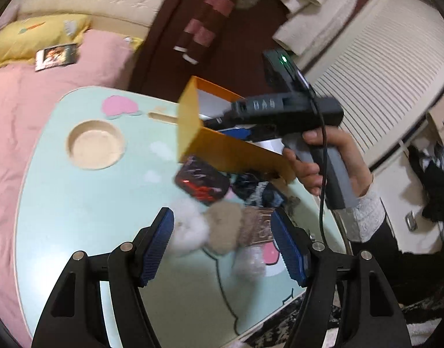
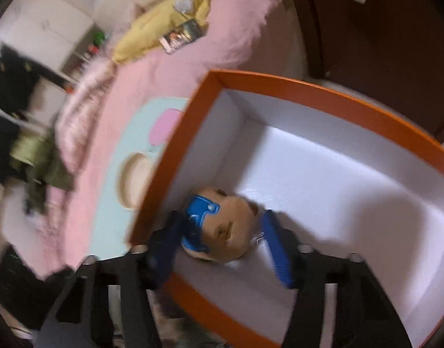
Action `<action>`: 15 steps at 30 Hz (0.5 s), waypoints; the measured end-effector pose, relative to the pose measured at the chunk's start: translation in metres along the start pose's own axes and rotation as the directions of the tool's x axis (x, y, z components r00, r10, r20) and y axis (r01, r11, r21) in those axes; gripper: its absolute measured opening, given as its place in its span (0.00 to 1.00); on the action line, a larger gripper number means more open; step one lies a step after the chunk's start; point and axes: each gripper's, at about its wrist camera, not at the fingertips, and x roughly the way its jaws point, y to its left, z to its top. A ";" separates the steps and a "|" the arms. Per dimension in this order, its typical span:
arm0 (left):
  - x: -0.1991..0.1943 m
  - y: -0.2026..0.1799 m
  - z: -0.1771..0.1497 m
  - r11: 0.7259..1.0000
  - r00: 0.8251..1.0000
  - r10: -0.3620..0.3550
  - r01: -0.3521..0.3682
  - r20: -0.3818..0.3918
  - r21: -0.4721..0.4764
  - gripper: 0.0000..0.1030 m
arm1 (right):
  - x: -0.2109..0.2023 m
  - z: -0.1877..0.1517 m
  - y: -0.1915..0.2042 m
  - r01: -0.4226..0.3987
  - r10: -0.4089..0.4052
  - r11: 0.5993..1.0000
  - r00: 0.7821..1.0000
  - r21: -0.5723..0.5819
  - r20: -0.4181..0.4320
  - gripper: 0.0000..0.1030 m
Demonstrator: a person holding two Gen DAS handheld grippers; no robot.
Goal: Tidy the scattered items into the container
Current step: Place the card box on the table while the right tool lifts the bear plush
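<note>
An orange box (image 1: 219,145) with a white inside stands on the mint lap table (image 1: 77,217); it also shows in the right wrist view (image 2: 309,87). My right gripper (image 2: 219,237) is inside the box, jaws apart around a tan plush head with a blue patch (image 2: 225,229) that lies on the box floor. My left gripper (image 1: 225,243) is open above the table, over a white fluffy item (image 1: 190,229), a beige fluffy item (image 1: 225,226) and a clear packet (image 1: 256,226). A black-and-red pouch (image 1: 201,181) and a dark crumpled item (image 1: 256,188) lie beside the box.
The table has a round cup recess (image 1: 96,145) and a slot (image 1: 164,116). It rests on a pink bed cover (image 1: 7,116) with a yellow pillow (image 1: 27,34) and a small booklet (image 1: 55,56). A dark wooden cabinet (image 2: 381,29) stands behind.
</note>
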 end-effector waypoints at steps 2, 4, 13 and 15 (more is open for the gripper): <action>0.000 0.008 0.001 0.999 1.000 -0.011 0.011 0.004 -0.032 0.68 | 0.002 0.000 0.005 0.045 -0.044 0.998 0.999 -0.045 0.024 0.44; 0.001 0.011 0.001 0.999 1.000 -0.010 0.010 0.007 -0.046 0.68 | 0.003 -0.003 0.007 0.067 -0.064 0.995 0.997 -0.067 0.035 0.41; 0.003 0.004 0.000 1.000 1.000 0.001 -0.001 -0.008 -0.027 0.68 | -0.067 -0.019 0.008 0.016 -0.004 0.999 0.969 -0.046 0.248 0.38; 0.005 -0.001 -0.002 1.000 1.000 0.004 -0.004 -0.028 0.004 0.68 | -0.097 -0.038 0.011 0.006 0.012 0.998 0.952 -0.060 0.306 0.38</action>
